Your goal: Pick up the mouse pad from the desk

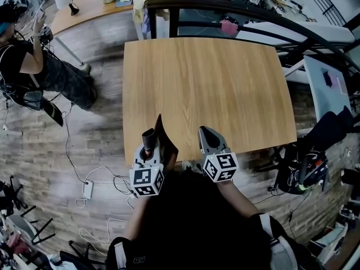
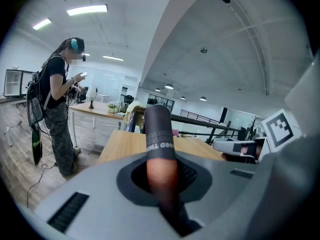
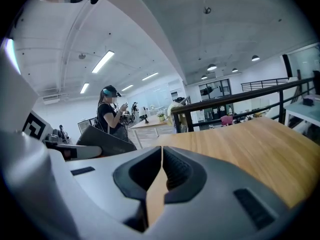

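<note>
The left claw hovers over the 7 o'clock corner of the light wooden square-topped bench. Its jaws are clamped onto the dark, curled-up rubber mouse pad. The pad is clear of the bench top, in the air, and rolled into a rough tube. In the left gripper view the tube stands upright out of the claw, showing a band of pale lettering too distorted to read. In the head view one loose edge of the pad rises to a point towards 12 o'clock, with the open end of the roll just beside it at 9 o'clock.

The right claw sits just beside the left one, at the bench's 6 o'clock edge. Its jaws are pressed together to a thin slit with nothing gripped; only the wood grain shows through the gap.

At 10 o'clock from the bench, well apart from it, a person in dark clothes stands on the grey plank floor. White cables trail across the floor at 8 o'clock. A black metal railing runs behind the bench at 12 o'clock.
</note>
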A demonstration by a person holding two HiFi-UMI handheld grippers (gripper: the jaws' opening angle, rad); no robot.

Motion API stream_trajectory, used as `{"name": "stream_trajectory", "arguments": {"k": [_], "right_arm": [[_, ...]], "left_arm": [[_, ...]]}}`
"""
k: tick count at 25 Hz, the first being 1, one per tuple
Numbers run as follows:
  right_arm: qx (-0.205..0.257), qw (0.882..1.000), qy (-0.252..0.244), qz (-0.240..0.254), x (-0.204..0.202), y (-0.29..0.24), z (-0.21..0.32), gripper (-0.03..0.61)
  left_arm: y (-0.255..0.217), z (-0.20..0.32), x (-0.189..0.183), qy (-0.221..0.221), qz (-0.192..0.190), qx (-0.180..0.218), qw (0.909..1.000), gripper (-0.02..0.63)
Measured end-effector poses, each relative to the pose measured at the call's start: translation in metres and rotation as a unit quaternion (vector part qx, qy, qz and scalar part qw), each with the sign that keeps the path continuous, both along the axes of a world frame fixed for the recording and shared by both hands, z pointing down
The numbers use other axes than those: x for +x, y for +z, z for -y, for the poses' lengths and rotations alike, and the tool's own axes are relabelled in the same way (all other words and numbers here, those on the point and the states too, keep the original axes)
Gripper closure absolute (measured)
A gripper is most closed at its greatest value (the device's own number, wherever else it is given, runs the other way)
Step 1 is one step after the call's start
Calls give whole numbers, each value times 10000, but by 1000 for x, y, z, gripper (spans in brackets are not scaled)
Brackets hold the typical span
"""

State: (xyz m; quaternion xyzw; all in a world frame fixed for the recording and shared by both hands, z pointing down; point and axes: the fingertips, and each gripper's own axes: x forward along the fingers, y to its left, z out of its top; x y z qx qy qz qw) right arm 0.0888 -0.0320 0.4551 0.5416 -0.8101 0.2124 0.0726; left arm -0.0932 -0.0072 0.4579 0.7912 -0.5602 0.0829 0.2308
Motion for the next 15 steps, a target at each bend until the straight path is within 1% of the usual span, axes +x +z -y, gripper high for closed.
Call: {"name": "stream_trajectory", "arguments": {"k": [7, 15], "right_arm": [[119, 9999, -68, -19, 4, -12, -4, 546], [143, 9998, -143, -11, 6, -12, -14, 548]], "left_arm": [[-10, -3, 4, -52, 32, 138, 9999, 569], [-10, -13, 7, -110, 22, 137, 9998, 569]]}}
